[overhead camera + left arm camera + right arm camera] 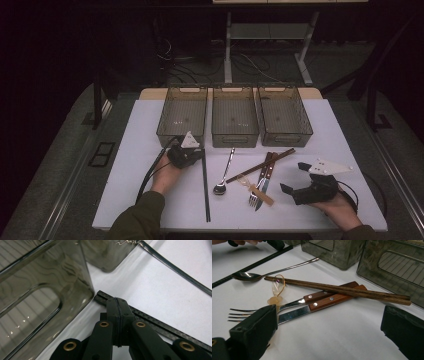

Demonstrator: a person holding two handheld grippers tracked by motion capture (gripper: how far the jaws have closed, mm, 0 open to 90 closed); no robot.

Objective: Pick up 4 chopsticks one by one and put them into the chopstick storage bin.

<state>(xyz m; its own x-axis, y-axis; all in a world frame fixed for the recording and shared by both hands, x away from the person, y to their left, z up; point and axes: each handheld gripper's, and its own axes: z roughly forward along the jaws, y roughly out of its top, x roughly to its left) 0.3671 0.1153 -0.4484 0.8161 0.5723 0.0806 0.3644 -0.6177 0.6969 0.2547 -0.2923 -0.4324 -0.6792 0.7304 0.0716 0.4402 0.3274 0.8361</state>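
Left claw [197, 156] clamped on far end of black chopsticks [205, 187], pair lying on worktop [140, 175] just near left bin [182, 116]; end grip suits lifting them in. Right claw [295, 179] jaws apart, resting right of cutlery pile, free for next pick.

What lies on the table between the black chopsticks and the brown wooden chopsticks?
The metal spoon, lying between the black chopsticks and the brown wooden chopsticks, as the high view shows.
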